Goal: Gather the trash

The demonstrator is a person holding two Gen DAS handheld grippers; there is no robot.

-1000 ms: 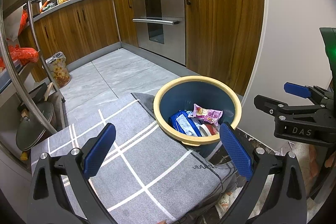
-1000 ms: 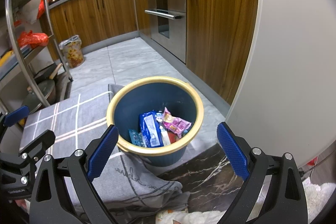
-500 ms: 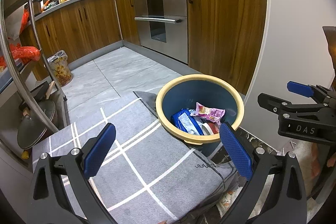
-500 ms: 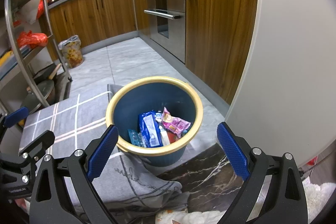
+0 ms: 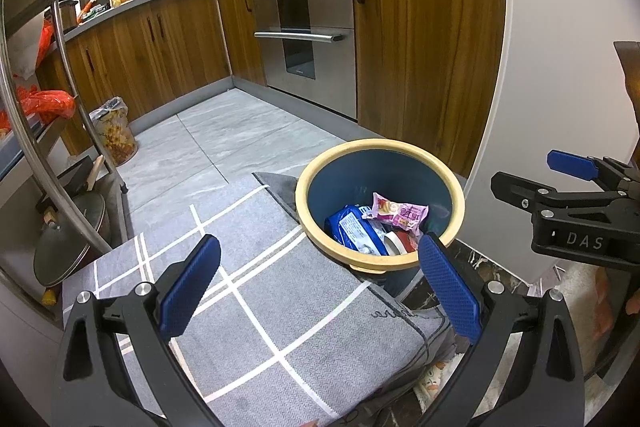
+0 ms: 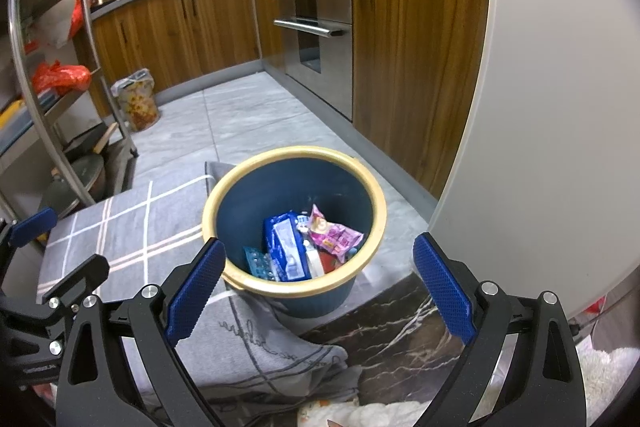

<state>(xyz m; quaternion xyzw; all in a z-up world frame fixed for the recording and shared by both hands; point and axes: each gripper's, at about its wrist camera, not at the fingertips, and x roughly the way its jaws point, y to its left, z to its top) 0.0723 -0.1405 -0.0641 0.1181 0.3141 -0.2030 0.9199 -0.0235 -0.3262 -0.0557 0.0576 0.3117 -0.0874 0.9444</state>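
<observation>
A blue bin with a yellow rim (image 5: 362,149) (image 6: 240,179) stands on the kitchen floor beside the grey checked cloth. Inside lie a blue packet (image 5: 354,229) (image 6: 286,243), a pink wrapper (image 5: 400,213) (image 6: 336,237), a blister pack (image 6: 260,263) and a red and white item (image 5: 398,241). My left gripper (image 5: 320,291) is open and empty, above the cloth, just left of the bin. My right gripper (image 6: 318,291) is open and empty, hovering over the bin's near rim; it also shows in the left wrist view (image 5: 560,183).
A grey cloth with white lines (image 5: 256,307) (image 6: 132,227) covers a low surface. Dark marble top (image 6: 400,323) lies at the right. A white panel (image 6: 540,107), wooden cabinets and an oven (image 5: 312,39) stand behind. A steel rack (image 5: 44,131) and a patterned bag (image 5: 114,131) are left.
Both grippers stay open and empty. The left wrist view has shifted slightly, so the bin sits a little further right and higher. The right view is nearly unchanged.
</observation>
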